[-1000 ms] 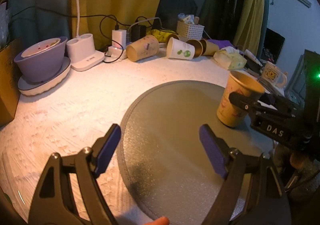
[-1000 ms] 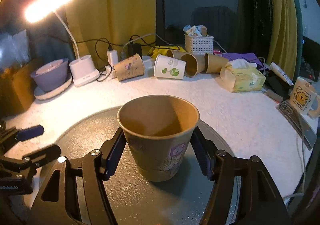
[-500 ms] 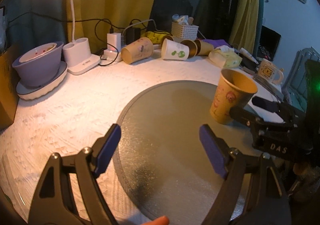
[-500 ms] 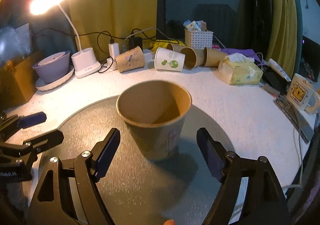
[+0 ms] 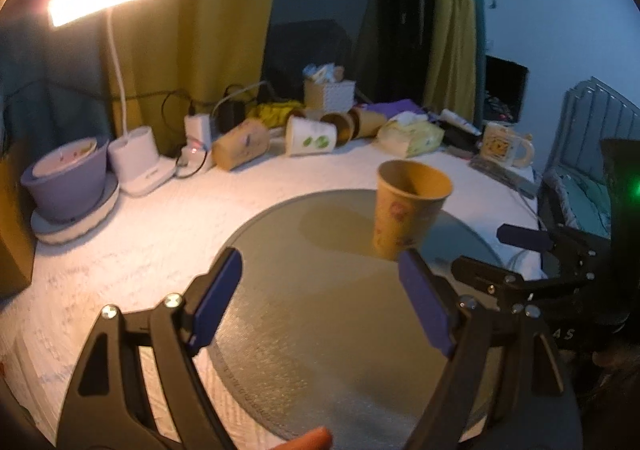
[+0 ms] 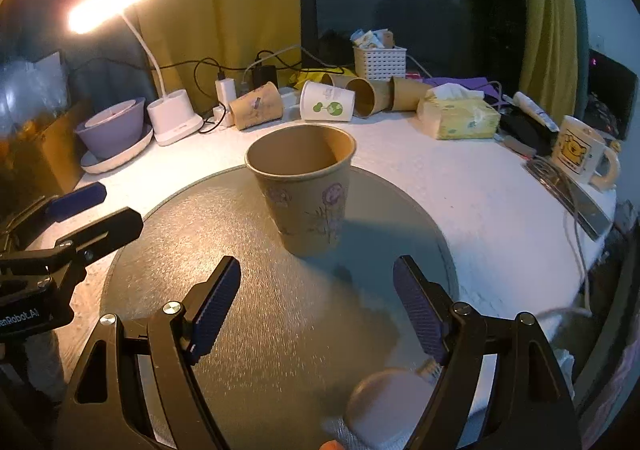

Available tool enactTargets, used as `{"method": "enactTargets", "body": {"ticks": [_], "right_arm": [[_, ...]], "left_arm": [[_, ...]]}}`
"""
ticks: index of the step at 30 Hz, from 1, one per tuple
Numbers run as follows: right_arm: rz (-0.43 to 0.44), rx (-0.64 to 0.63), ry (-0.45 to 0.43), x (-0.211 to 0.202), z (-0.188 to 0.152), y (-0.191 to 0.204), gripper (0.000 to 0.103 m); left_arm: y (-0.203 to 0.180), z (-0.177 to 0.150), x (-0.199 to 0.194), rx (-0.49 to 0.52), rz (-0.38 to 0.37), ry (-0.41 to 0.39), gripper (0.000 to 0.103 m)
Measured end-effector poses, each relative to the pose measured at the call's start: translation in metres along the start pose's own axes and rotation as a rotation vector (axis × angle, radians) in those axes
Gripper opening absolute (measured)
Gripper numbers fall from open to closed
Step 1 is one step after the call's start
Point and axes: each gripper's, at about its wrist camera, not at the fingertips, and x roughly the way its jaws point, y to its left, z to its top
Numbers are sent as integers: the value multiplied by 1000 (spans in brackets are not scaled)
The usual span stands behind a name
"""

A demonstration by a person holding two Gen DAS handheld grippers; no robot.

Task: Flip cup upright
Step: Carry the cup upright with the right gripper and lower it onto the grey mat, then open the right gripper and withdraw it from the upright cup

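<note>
Now your brown paper cup [image 6: 305, 188] stood upright, mouth up, on the round grey mat [image 6: 280, 330], toward the mat's far side. Your right gripper [image 6: 316, 304] hovered on the near side of it with its blue pads [image 6: 214, 304] spread wide, holding nothing and clear of the cup wall. Your left gripper [image 5: 320, 304] was likewise spread apart and empty over the mat, with the cup [image 5: 408, 210] a little beyond its right finger; whether that finger brushed the cup's base you could not quite tell from the left wrist view. Far across the white tablecloth [image 6: 460, 178], several other paper cups [image 6: 328, 102] lay on their sides in a row. To their left stood the lit desk lamp [image 6: 172, 118] and a purple bowl [image 6: 112, 130]. To the right sat a tissue pack [image 6: 460, 118] and a cartoon mug [image 6: 580, 150].
</note>
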Motion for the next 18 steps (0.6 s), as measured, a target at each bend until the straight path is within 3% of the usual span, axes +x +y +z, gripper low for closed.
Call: {"method": "enactTargets", "body": {"ticks": [8,18], "right_arm": [[-86,-25,-84,-33,-3,-3,81],[-116,-30,-149,-65,0,-4,81]], "left_arm": [[-11,3,-19,35,-11,-82,82],[-20,8,-50,68,-44,-219,82]]}}
